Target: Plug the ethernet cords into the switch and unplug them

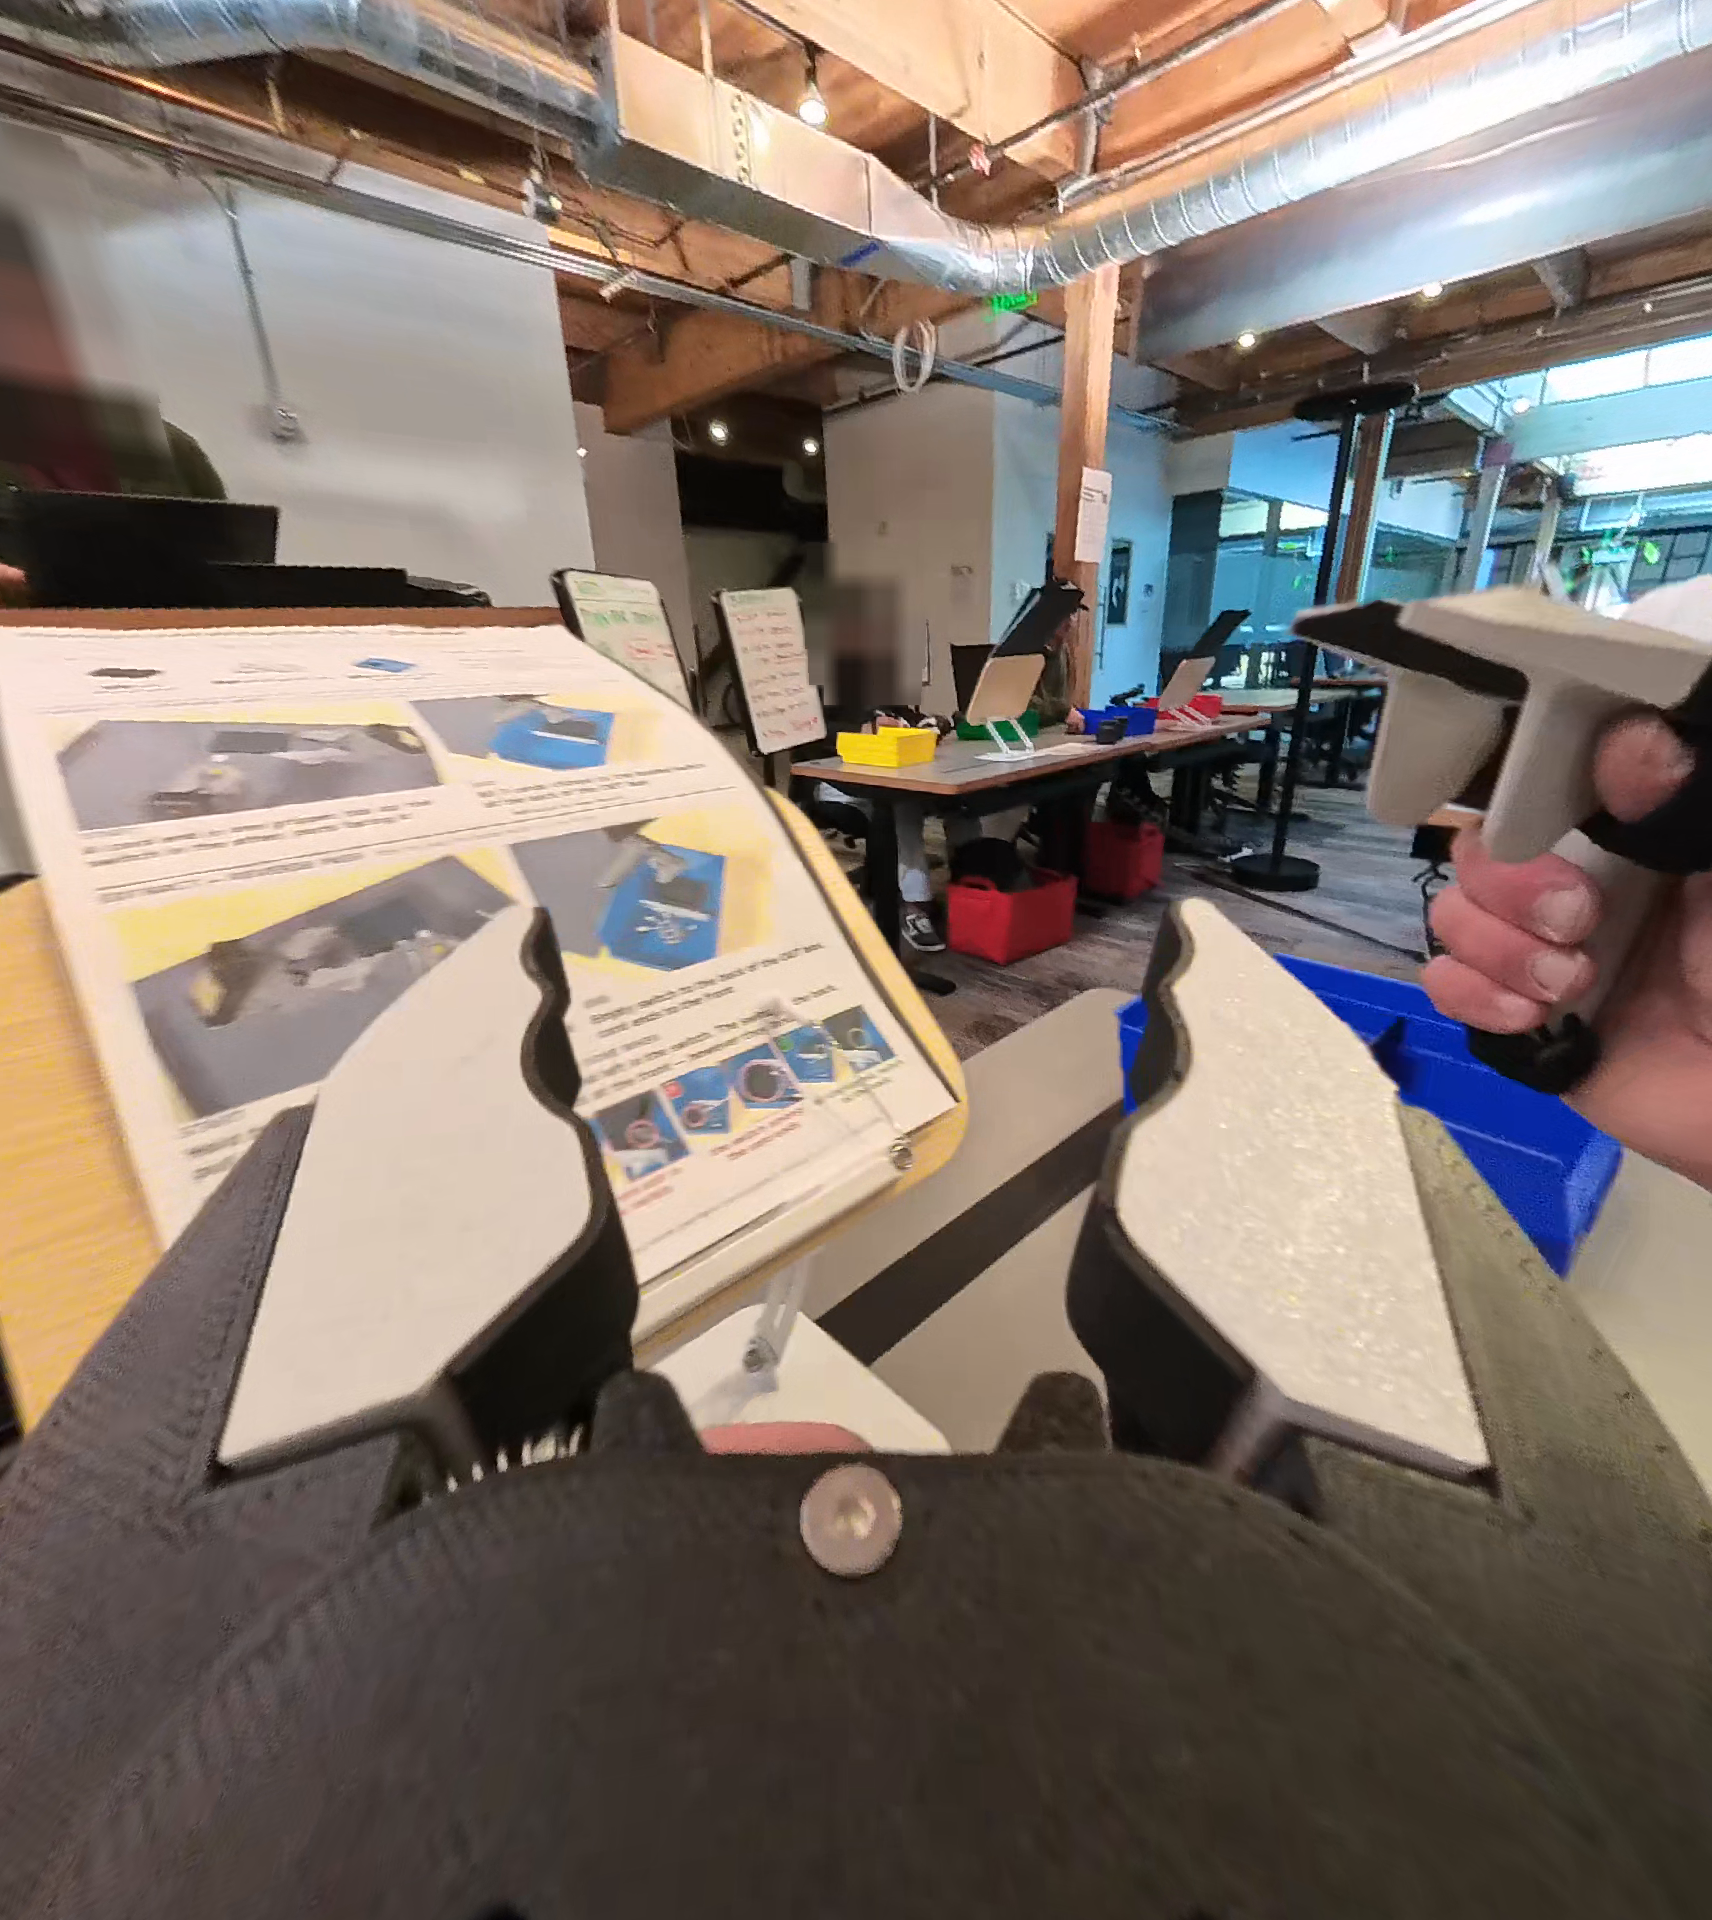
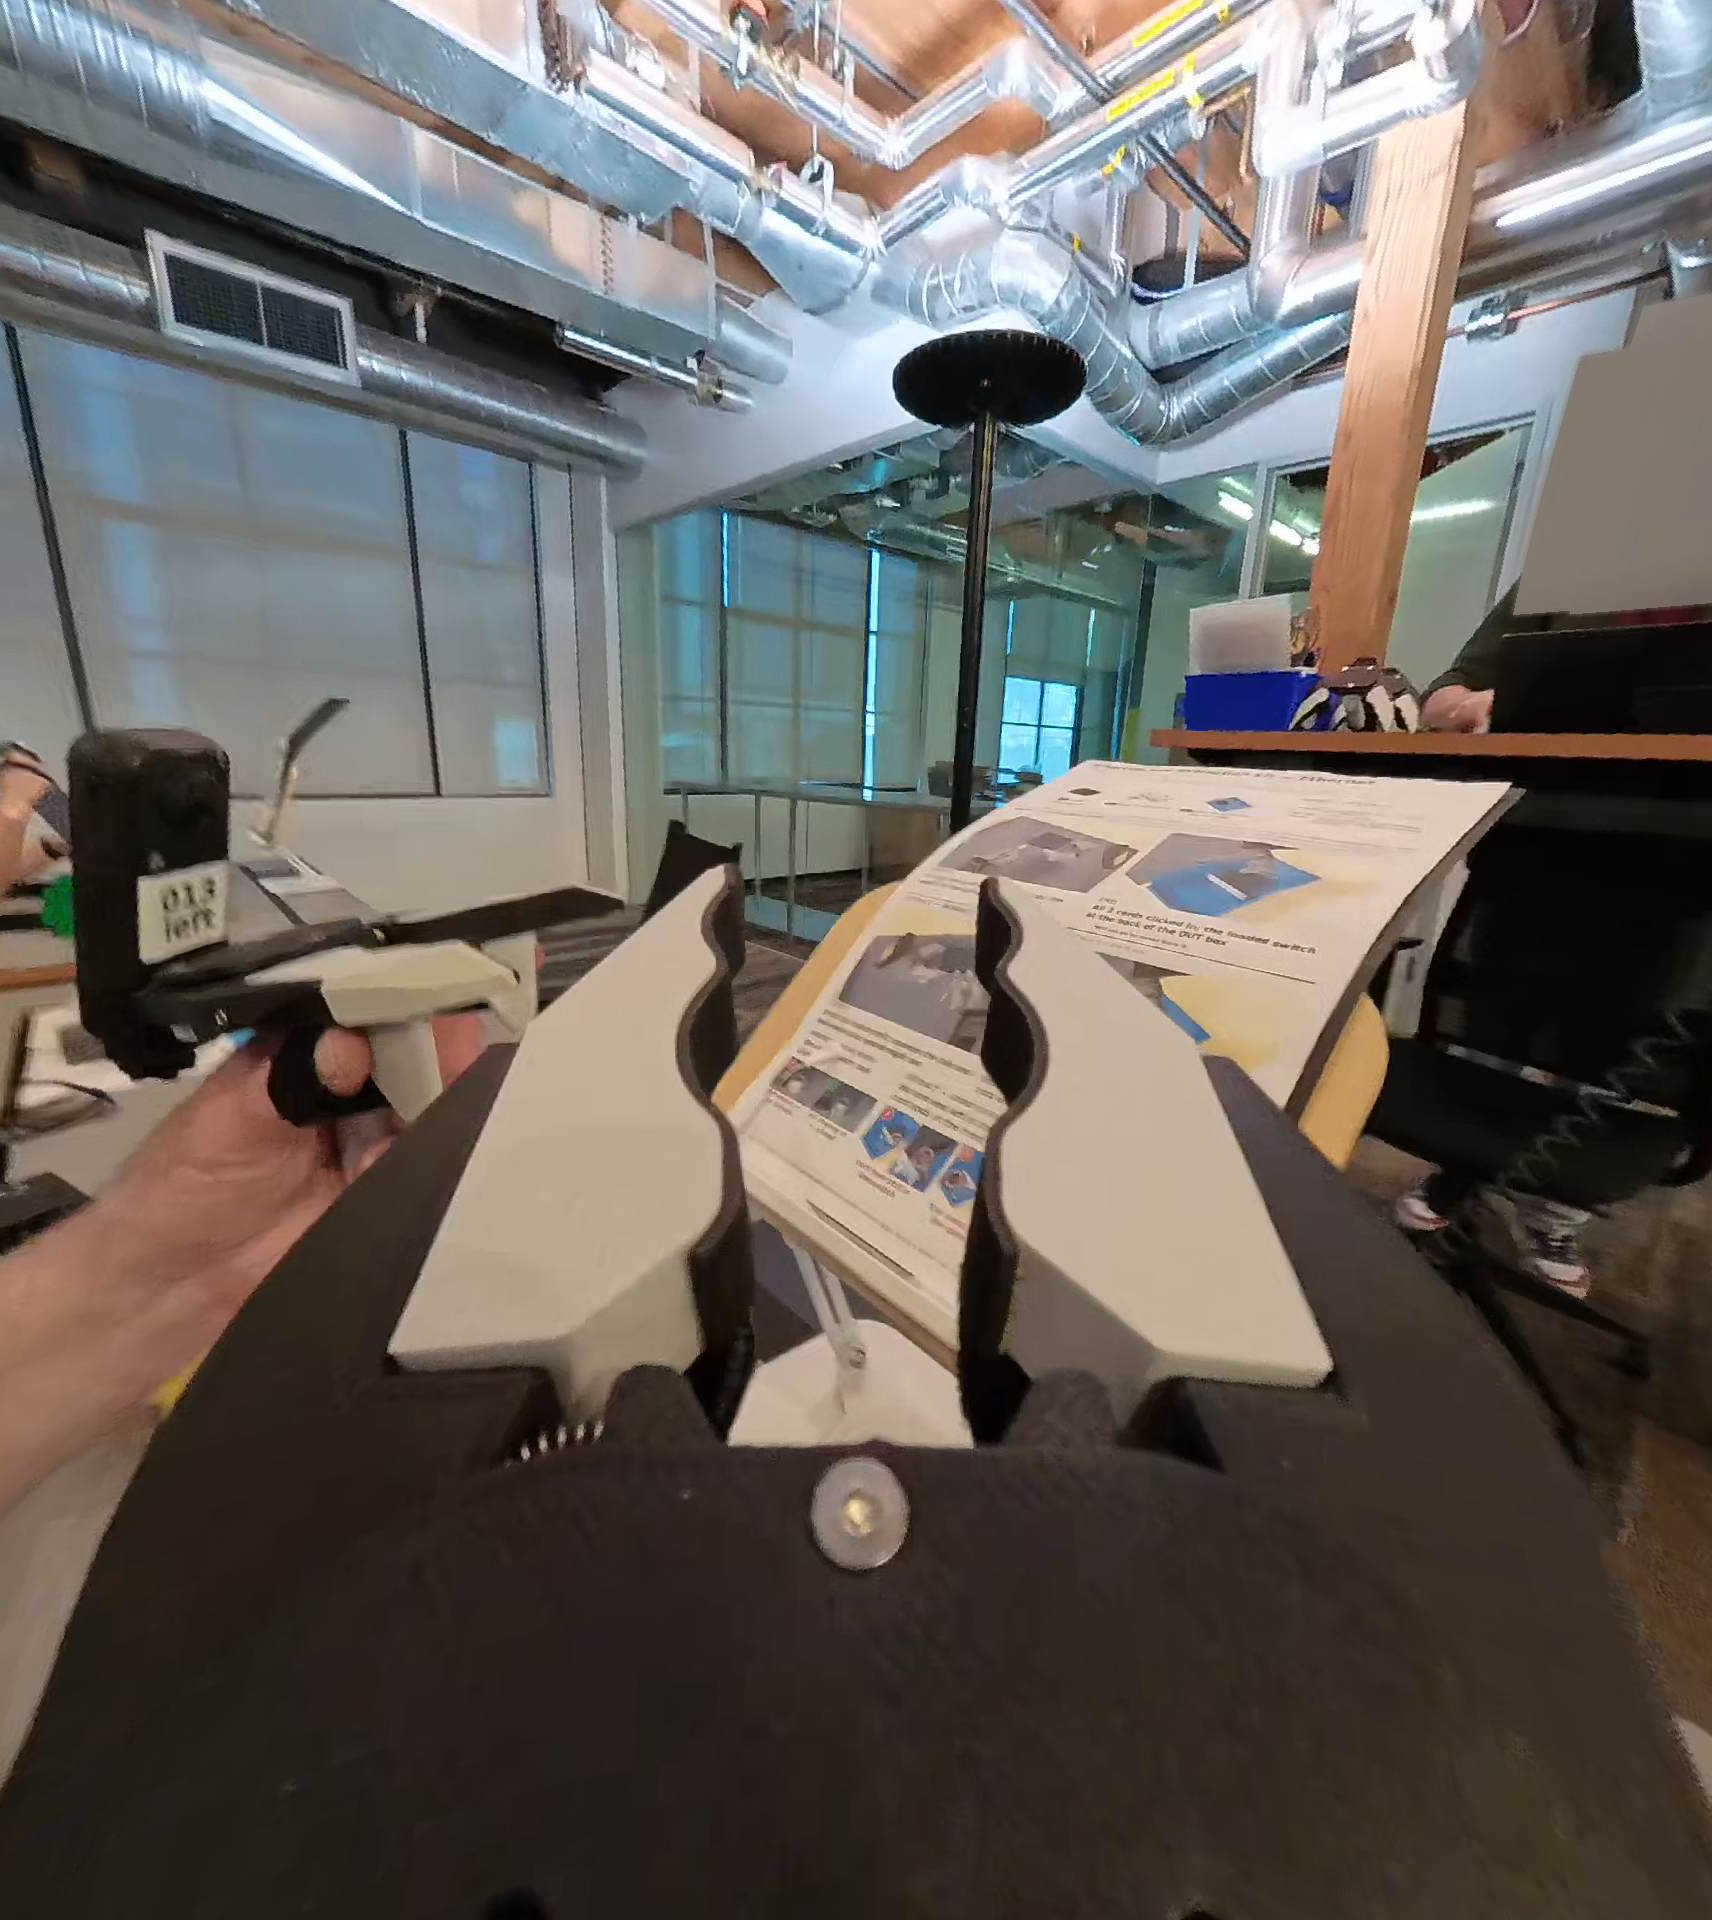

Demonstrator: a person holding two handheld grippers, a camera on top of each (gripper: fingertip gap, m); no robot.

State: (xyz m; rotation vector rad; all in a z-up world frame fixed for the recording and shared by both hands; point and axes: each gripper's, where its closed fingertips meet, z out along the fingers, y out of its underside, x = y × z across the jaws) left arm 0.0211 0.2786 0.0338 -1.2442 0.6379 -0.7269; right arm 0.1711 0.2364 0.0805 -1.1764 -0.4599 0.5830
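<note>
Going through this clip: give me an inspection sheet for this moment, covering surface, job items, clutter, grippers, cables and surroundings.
Surface: pale tabletop, only a small part in view.
Job's things: switch and ethernet cords, nothing seen; a blue bin sits on the table, contents hidden.
Clutter: an instruction sheet on a tilted wooden stand, directly ahead of both grippers.
Grippers: left gripper open, empty; right gripper open, empty; both raised and aimed at the sheet.
Cables: nothing seen.
Surroundings: open workshop with other desks carrying a yellow bin, red baskets on the floor, whiteboards, ceiling ducts, people at neighbouring desks.
</note>
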